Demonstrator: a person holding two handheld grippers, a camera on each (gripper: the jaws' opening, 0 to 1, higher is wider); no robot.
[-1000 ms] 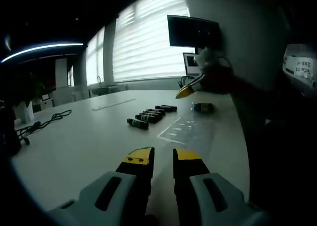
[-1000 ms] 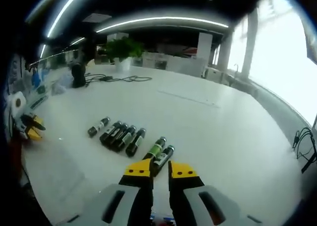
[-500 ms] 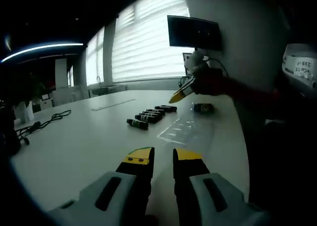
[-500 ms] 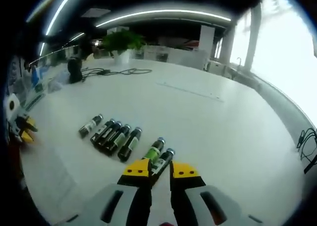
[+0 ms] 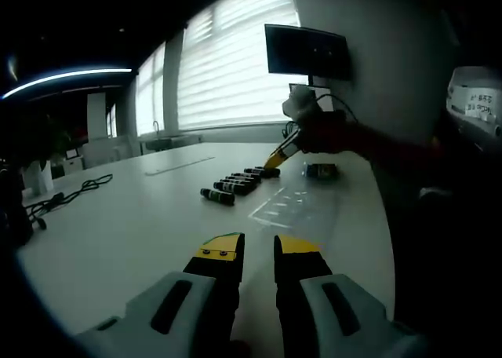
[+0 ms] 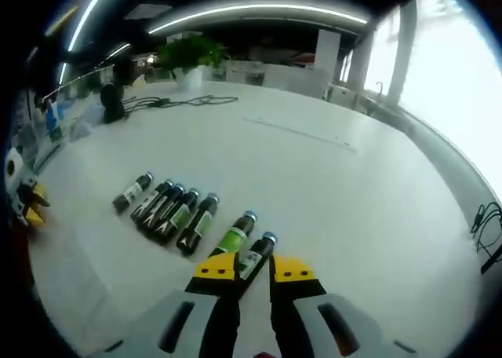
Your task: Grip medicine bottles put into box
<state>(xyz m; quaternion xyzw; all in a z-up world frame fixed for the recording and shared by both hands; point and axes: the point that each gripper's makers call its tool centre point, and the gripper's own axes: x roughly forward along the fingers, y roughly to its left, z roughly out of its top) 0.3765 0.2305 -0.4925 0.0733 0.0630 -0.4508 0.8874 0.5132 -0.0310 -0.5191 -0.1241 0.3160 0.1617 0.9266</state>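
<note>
You have seven medicine bottles lying on the white table. Five lie in a row side by side: one a little apart at the left end, then four packed close. Two more lie just right of that row, one with a green label and one dark bottle. The labels are too small to read. Your right tongs stand with a narrow gap, and the bottom end of the dark bottle sits between their yellow tips; I cannot tell if they press it. Your left tongs are low over the table, well apart from the row, slightly parted and holding nothing. Beyond the row, near a small dark box, your right tongs reach down to the bottles.
</note>
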